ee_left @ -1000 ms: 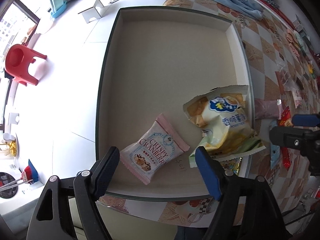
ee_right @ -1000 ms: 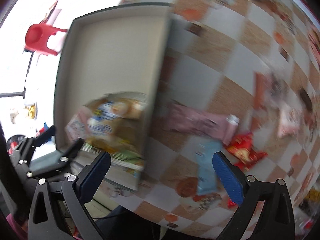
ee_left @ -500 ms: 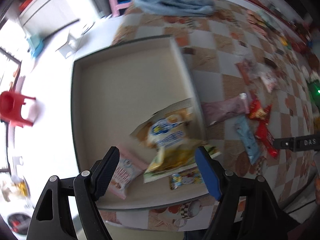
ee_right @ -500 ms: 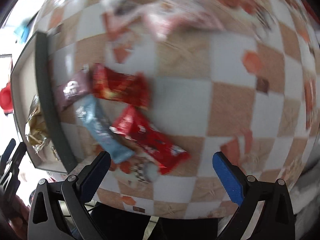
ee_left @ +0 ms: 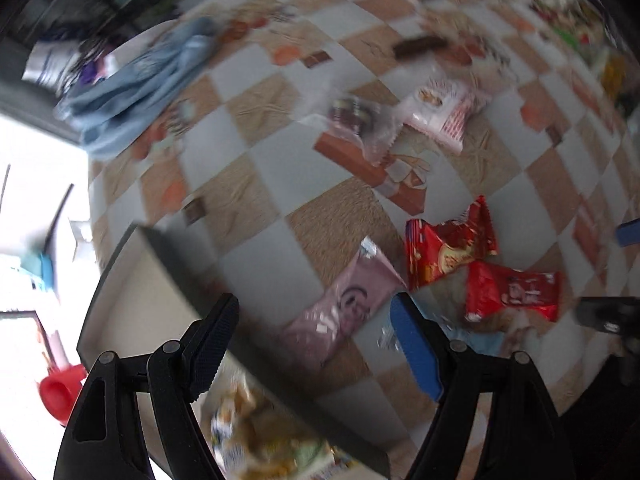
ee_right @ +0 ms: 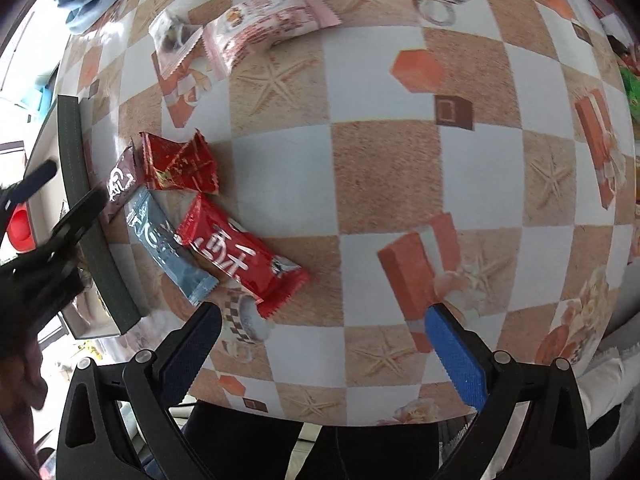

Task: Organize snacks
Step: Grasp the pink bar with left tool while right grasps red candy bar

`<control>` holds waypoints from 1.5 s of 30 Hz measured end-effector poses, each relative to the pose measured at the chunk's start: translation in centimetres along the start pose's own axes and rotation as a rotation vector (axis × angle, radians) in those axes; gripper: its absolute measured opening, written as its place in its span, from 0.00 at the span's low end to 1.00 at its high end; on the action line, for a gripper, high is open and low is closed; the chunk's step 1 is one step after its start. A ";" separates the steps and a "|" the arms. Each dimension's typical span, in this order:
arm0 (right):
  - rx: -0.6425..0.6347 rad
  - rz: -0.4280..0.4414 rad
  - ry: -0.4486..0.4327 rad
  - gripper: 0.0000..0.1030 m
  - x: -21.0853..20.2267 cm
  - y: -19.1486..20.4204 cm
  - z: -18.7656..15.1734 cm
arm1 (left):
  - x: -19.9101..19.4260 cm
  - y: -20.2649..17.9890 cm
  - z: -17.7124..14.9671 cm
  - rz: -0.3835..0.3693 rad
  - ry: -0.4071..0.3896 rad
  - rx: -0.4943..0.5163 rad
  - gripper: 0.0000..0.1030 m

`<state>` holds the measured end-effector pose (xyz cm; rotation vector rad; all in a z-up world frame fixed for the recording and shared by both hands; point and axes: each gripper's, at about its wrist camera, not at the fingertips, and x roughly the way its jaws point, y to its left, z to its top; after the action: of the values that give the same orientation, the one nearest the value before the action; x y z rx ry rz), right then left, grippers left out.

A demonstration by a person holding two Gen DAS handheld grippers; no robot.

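So the biggest thing here is the table with the checkered beige-and-white starfish-print cloth [ee_right: 384,176], and sitting at its left edge is the shallow cardboard tray with a dark green rim [ee_right: 76,168]. Looks like it already has a yellowish snack bag [ee_left: 256,432] in it, though that part's pretty blurry.

Just right of the tray rim there's a little cluster of loose packets lying on the cloth: a long pinkish-mauve wrapper [ee_left: 344,312], a pale blue bar wrapper [ee_right: 168,248], a red bar wrapper with white lettering [ee_right: 240,256], and a crumpled red foil packet [ee_right: 180,164]. Farther back are a pink-and-white cracker pouch [ee_right: 264,20] and a clear candy bag [ee_right: 172,36].

Both tools are empty, jaws wide apart. The left gripper [ee_left: 316,344] hangs over the mauve wrapper, the right gripper [ee_right: 324,340] just below the red bar.

My read: we're between pickups, reaching for the next snack. Next move is dropping down so the pads straddle one wrapper without snagging its neighbours, since those overlap.
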<state>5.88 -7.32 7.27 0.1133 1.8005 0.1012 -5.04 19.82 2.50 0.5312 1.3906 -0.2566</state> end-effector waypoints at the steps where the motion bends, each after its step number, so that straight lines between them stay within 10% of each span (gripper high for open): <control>1: 0.006 0.003 0.000 0.99 -0.1 -0.5 -0.2 | 0.9 -0.3 0.3 0.009 0.021 0.026 0.79; 6: 0.034 0.023 -0.005 0.99 -0.8 -2.5 -0.1 | 3.6 -0.8 0.2 -0.034 0.115 0.050 0.79; 13: -0.094 -0.037 -0.016 0.99 -0.9 -1.3 0.5 | 5.3 0.6 -0.7 -0.226 0.186 -0.176 0.79; 22: -0.411 -0.206 -0.006 0.99 2.1 5.9 2.4 | 6.1 1.4 -2.4 -0.211 0.173 -0.234 0.88; 41: -0.468 -0.237 0.013 0.99 3.8 10.1 6.5 | 7.1 3.3 -3.2 -0.204 0.178 -0.275 0.95; 45: -0.537 -0.278 -0.034 0.70 2.9 10.9 6.0 | 6.8 3.1 -3.4 -0.202 0.168 -0.275 0.90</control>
<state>11.35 3.90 4.49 -0.5125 1.6811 0.3746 -5.36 25.06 -3.76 0.1878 1.6154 -0.1817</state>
